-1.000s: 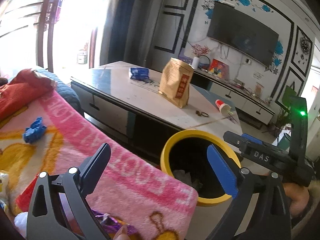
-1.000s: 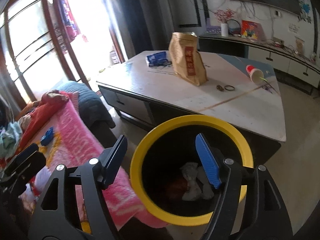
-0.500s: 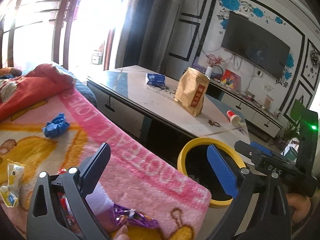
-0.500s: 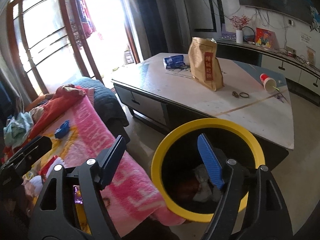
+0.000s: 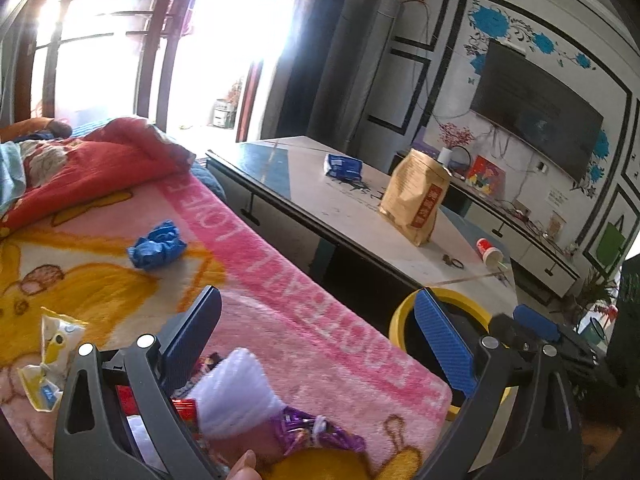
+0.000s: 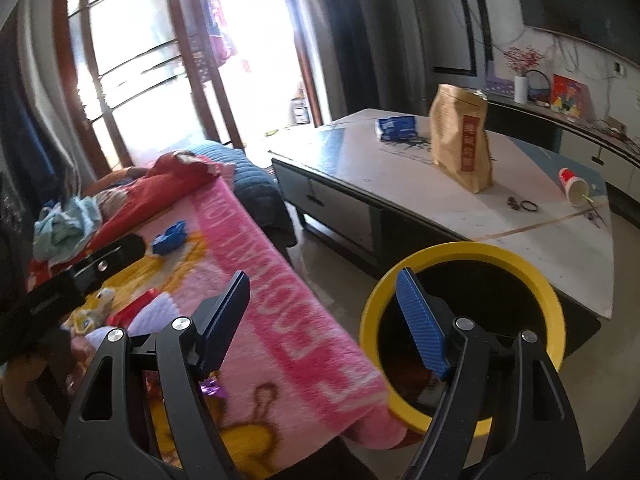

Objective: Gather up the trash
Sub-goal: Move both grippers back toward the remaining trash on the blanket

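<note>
yellow-rimmed bin (image 6: 464, 254) upright (mouth up), beside blanket (image 6: 280, 320)

Both views have swung from the yellow bin (image 6: 460, 320) toward the pink blanket (image 5: 280, 312), apparently exposing more wrappers.

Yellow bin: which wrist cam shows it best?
Right wrist: the yellow bin shows nearly its whole rim and its dark inside, beside the pink blanket. Left wrist shows only a rim arc behind the gripper fingers.

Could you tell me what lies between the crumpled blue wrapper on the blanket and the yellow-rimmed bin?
In the left wrist view, only the pink blanket stretches between the blue wrapper and the bin; no other trash lies there.
</note>
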